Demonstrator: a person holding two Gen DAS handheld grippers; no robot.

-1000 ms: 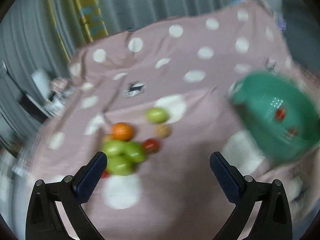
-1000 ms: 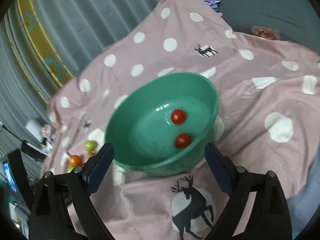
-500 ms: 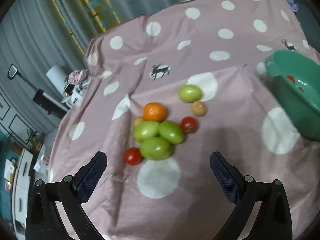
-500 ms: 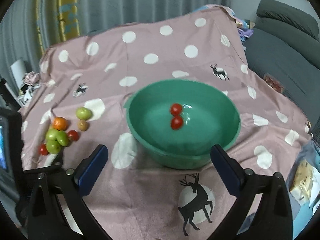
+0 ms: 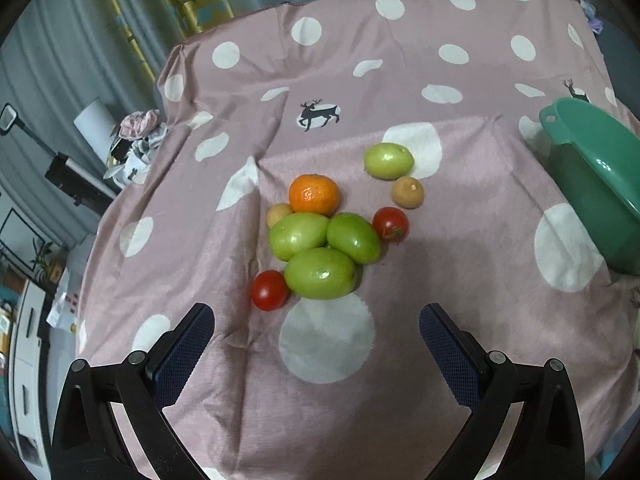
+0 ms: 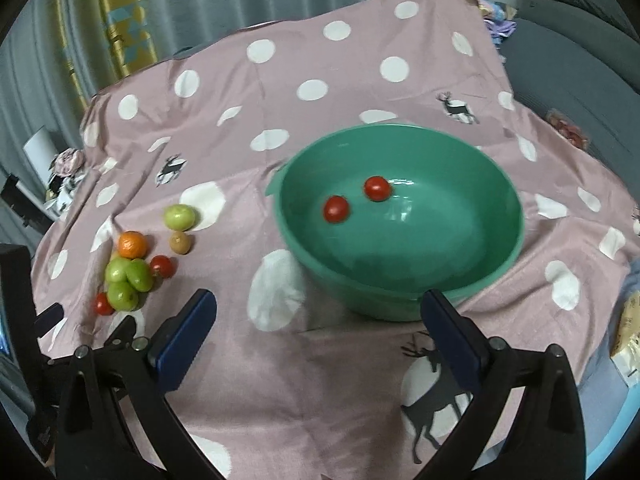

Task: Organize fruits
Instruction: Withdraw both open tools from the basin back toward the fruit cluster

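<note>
The loose fruit lies in a tight cluster at the middle of the left wrist view: three green fruits (image 5: 320, 252) touching one another, an orange (image 5: 314, 195) just above them, a red tomato (image 5: 269, 290) at the cluster's lower left and another red tomato (image 5: 390, 224) at its right. A fourth green fruit (image 5: 388, 161) and a small brown fruit (image 5: 407, 192) sit slightly apart, toward the upper right.

They look light, smooth-skinned and round, so likely to roll or slip. The tomatoes would probably bruise under hard pressure; a gentle pinch across the widest part seems best.

In the right wrist view, the green bowl (image 6: 400, 292) holds two tomatoes (image 6: 336, 208) at centre.

Everything rests on a pink dotted cloth (image 5: 360, 400) over the desk.

The left gripper (image 5: 316, 330) and right gripper (image 6: 318, 318) both have jaws spread wide, grasping nothing.
</note>
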